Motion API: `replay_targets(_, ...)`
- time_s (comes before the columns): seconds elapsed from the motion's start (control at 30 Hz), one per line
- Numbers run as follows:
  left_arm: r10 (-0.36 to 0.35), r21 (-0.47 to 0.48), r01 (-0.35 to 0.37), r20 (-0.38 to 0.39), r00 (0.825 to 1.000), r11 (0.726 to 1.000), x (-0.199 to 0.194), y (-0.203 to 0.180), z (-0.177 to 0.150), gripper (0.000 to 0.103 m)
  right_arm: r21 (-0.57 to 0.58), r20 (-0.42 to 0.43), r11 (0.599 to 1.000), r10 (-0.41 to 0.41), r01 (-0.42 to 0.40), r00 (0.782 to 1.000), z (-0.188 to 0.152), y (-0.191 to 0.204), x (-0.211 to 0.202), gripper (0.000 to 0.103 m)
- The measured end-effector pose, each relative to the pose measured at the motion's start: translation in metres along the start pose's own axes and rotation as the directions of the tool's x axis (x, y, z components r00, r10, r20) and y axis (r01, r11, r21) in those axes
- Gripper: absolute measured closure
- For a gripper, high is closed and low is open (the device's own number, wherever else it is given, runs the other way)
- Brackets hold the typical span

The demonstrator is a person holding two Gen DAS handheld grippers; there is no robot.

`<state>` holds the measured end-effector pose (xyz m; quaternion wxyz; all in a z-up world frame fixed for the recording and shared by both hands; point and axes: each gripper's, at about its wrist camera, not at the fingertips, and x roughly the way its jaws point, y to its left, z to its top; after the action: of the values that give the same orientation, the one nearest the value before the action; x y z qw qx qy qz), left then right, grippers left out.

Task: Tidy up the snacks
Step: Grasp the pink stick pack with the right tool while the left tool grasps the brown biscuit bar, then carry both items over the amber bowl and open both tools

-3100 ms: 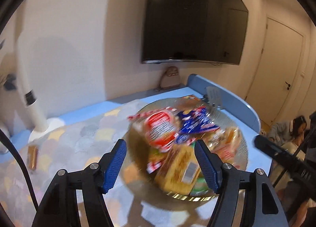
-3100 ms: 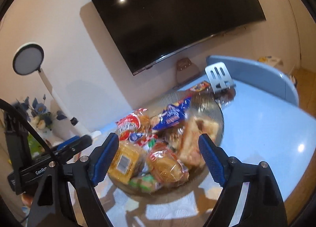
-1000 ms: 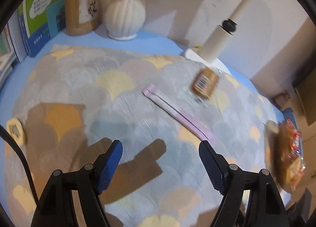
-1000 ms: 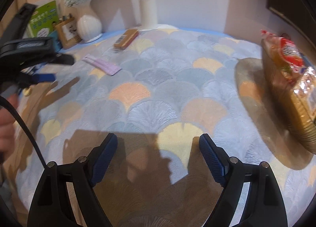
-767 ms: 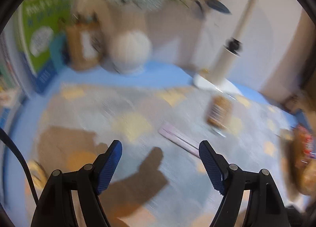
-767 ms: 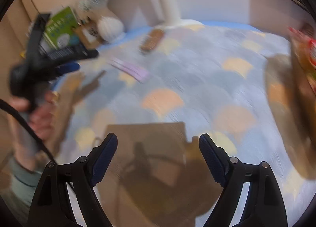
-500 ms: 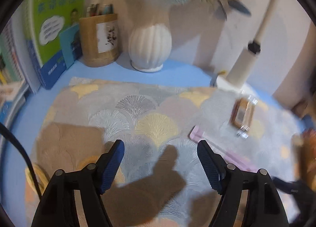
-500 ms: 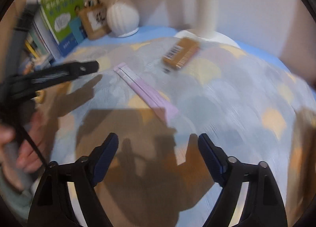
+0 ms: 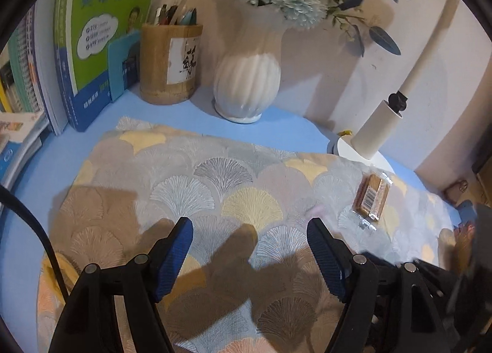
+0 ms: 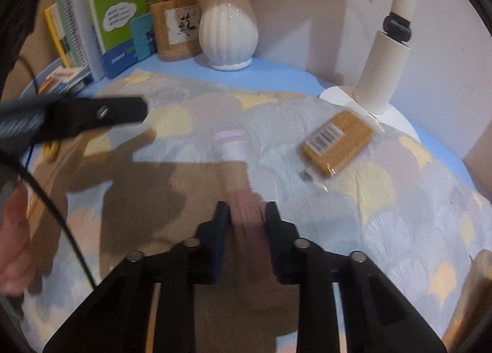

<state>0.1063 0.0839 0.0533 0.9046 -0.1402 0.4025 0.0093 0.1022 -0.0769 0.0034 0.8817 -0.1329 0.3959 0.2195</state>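
A long pink snack packet point(image 10: 233, 150) lies on the fan-patterned mat point(image 10: 384, 217), and my right gripper point(image 10: 246, 208) is shut on its near end. A brown wrapped snack bar point(image 10: 338, 142) rests to the right of it near the lamp base; the left wrist view shows this snack bar point(image 9: 372, 196) too. My left gripper point(image 9: 249, 230) hovers open over the mat with nothing between its fingers; it also appears as a dark arm point(image 10: 92, 116) at the left of the right wrist view. A yellow ring-shaped snack point(image 10: 50, 147) sits at the mat's left edge.
At the back of the blue table point(image 9: 172, 113) stand a white vase point(image 9: 246, 82) with flowers, a wooden pen holder point(image 9: 169, 64), upright books point(image 9: 101, 24) and a white lamp base point(image 9: 363, 159). A person's hand point(image 10: 12, 236) shows at the left. The snack bowl's rim point(image 10: 479, 276) shows at the right.
My right gripper swung left across the mat from the bowl to the pink packet and closed on it. The left gripper turned from the bowl toward the vase corner, staying open.
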Motion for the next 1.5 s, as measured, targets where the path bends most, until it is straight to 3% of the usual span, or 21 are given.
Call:
replay_targets(0.13, -0.012, 0.111, 0.012, 0.0, 1.0, 0.994, 0.002, -0.023, -0.009, 0.028, -0.005, -0.003, 0.999, -0.048, 0.047, 0.999, -0.031, -0.006, -0.024, 0.083)
replay_targets(0.23, -0.02, 0.221, 0.019, -0.001, 1.0, 0.975, 0.001, -0.049, -0.019, 0.028, 0.035, -0.016, 0.991, -0.13, 0.13, 0.991, -0.065, -0.025, -0.051, 0.083)
replay_targets(0.33, -0.047, 0.325, 0.057, -0.038, 0.998, 0.944, 0.003, -0.084, -0.023, 0.028, 0.152, -0.046, 0.964, -0.212, 0.217, 0.976, -0.096, -0.061, -0.074, 0.083)
replay_targets(0.37, -0.084, 0.358, 0.105, -0.075, 0.994, 0.928, 0.004, -0.098, -0.022, 0.028, 0.219, -0.06, 0.944, -0.237, 0.245, 0.97, -0.104, -0.078, -0.079, 0.083)
replay_targets(0.43, -0.139, 0.39, 0.186, -0.144, 0.98, 0.902, 0.01, -0.12, -0.015, 0.028, 0.333, -0.059, 0.916, -0.216, 0.223, 0.975, -0.112, -0.103, -0.086, 0.083)
replay_targets(0.53, -0.135, 0.404, 0.192, -0.166, 0.977, 0.894, 0.027, -0.141, 0.005, 0.028, 0.43, -0.001, 0.894, -0.143, 0.13, 0.99, -0.121, -0.123, -0.09, 0.083)
replay_targets(0.63, -0.1, 0.427, 0.153, -0.143, 0.985, 0.891, 0.053, -0.151, 0.019, 0.028, 0.404, 0.001, 0.902, -0.164, 0.15, 0.986, -0.119, -0.116, -0.09, 0.079)
replay_targets(0.73, -0.084, 0.394, 0.151, -0.183, 0.98, 0.907, 0.084, -0.151, 0.026, 0.029, 0.367, -0.002, 0.916, -0.177, 0.165, 0.984, -0.118, -0.108, -0.088, 0.072)
replay_targets(0.83, -0.109, 0.351, 0.173, -0.196, 0.975, 0.92, 0.1, -0.152, 0.027, 0.037, 0.36, -0.003, 0.917, -0.179, 0.168, 0.984, -0.116, -0.106, -0.085, 0.072)
replay_targets(0.93, -0.14, 0.361, 0.201, -0.188, 0.972, 0.911, 0.098, -0.156, 0.025, 0.064, 0.369, 0.002, 0.916, -0.17, 0.157, 0.985, -0.118, -0.109, -0.087, 0.072)
replay_targets(0.97, -0.14, 0.365, 0.202, -0.189, 0.972, 0.909, 0.095, -0.157, 0.026, 0.069, 0.367, 0.002, 0.916, -0.173, 0.16, 0.985, -0.118, -0.108, -0.088, 0.073)
replay_targets(1.1, -0.126, 0.382, 0.186, -0.176, 0.976, 0.905, 0.073, -0.155, 0.018, 0.069, 0.332, 0.007, 0.927, -0.187, 0.174, 0.982, -0.117, -0.1, -0.088, 0.083)
replay_targets(1.2, -0.157, 0.379, 0.212, -0.171, 0.973, 0.901, 0.039, -0.145, 0.003, 0.069, 0.293, 0.022, 0.945, -0.159, 0.146, 0.987, -0.117, -0.092, -0.089, 0.083)
replay_targets(1.37, -0.205, 0.364, 0.253, -0.165, 0.965, 0.896, -0.02, -0.119, -0.041, 0.069, 0.152, 0.043, 0.988, 0.0, -0.007, 0.999, -0.118, -0.068, -0.091, 0.082)
replay_targets(1.5, -0.211, 0.36, 0.246, -0.134, 0.968, 0.9, -0.043, -0.099, -0.071, 0.069, 0.142, 0.032, 0.989, -0.036, 0.031, 0.999, -0.118, -0.063, -0.09, 0.076)
